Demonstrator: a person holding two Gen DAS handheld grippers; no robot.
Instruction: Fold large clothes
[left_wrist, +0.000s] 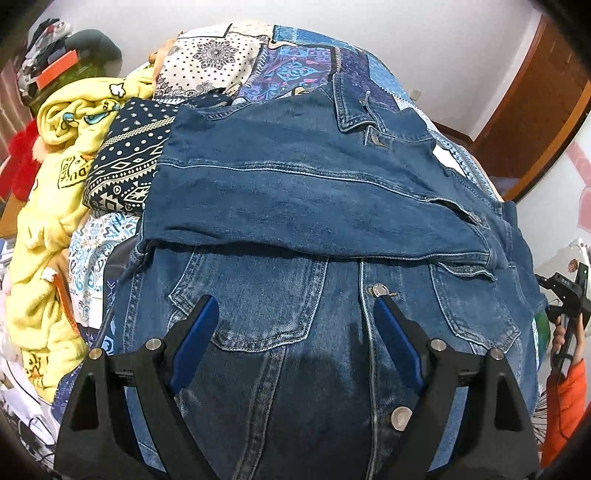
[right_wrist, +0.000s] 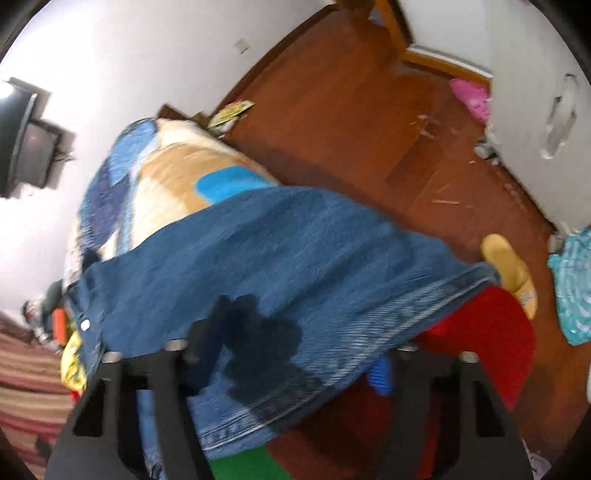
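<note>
A blue denim jacket (left_wrist: 295, 206) lies on the patterned bed cover (left_wrist: 295, 62), front up, with one sleeve folded across it. My left gripper (left_wrist: 293, 310) hovers open over the jacket's chest pocket and button placket, holding nothing. In the right wrist view the picture is blurred by motion. The jacket's hem (right_wrist: 280, 266) drapes over my right gripper (right_wrist: 295, 350). Its left finger (right_wrist: 207, 347) sits on top of the cloth and the right finger is hidden under it, so I cannot tell whether it grips the cloth. The right gripper also shows at the left wrist view's right edge (left_wrist: 569, 291).
A yellow printed blanket (left_wrist: 55, 184) and a dark patterned cloth (left_wrist: 129, 162) lie left of the jacket. The wooden floor (right_wrist: 369, 129) is beside the bed, with a yellow slipper (right_wrist: 509, 273), a red item (right_wrist: 487, 339) and a teal cloth (right_wrist: 572, 288).
</note>
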